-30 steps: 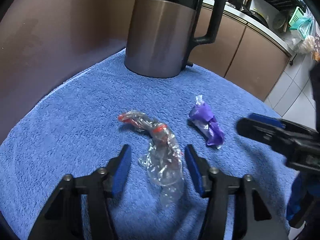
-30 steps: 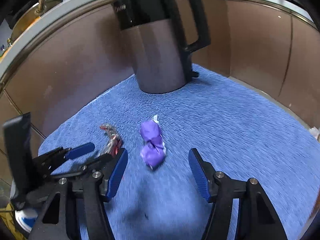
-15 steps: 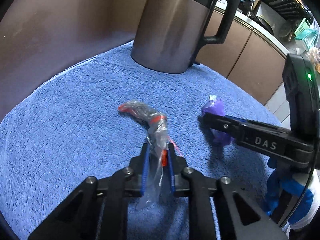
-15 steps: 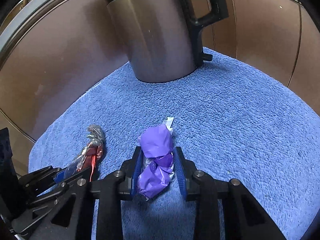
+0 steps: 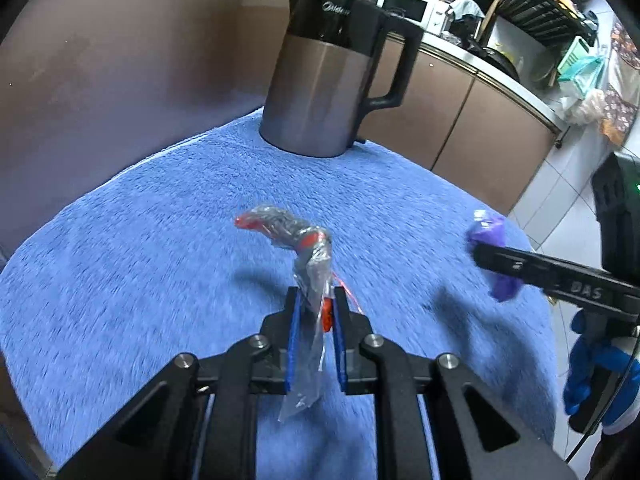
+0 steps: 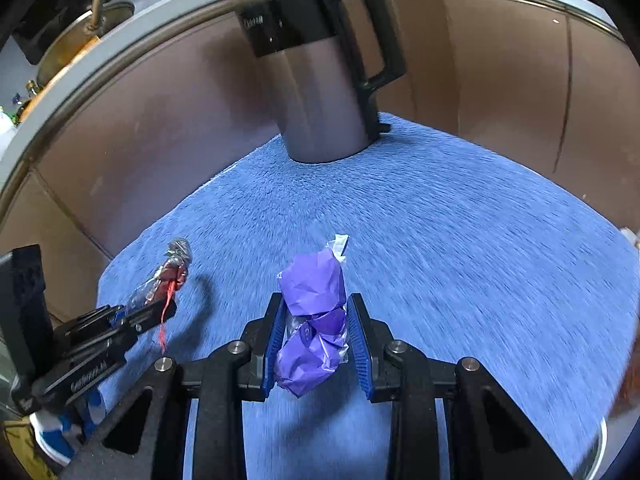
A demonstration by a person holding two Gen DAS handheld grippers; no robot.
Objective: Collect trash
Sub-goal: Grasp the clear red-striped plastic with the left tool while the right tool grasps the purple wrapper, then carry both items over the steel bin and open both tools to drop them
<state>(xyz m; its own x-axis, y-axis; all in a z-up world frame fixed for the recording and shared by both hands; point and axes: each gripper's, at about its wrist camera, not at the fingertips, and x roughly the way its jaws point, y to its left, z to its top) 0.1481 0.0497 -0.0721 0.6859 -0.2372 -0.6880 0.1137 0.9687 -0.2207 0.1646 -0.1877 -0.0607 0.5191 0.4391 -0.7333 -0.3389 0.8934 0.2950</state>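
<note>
A clear plastic wrapper with red ends [image 5: 296,240] hangs in my left gripper [image 5: 316,300], which is shut on its lower part and holds it above the blue towel [image 5: 140,248]. A crumpled purple wrapper [image 6: 312,320] sits between the blue pads of my right gripper [image 6: 314,312], shut on it and lifted off the towel. In the left wrist view the right gripper [image 5: 496,256] shows at the right with the purple wrapper [image 5: 490,228] in it. The right wrist view shows the left gripper [image 6: 160,312] at the lower left, holding the clear wrapper [image 6: 172,268].
A steel kettle with a black handle [image 5: 324,88] stands at the far side of the towel. Brown cabinet fronts [image 5: 472,120] curve around behind it. A gloved hand [image 5: 592,376] holds the right gripper. Tiled floor [image 5: 560,216] lies past the towel's right edge.
Both grippers closed on their wrappers, the left on the clear one, the right on the purple one, then lifted them off the towel and drew back from the kettle.
</note>
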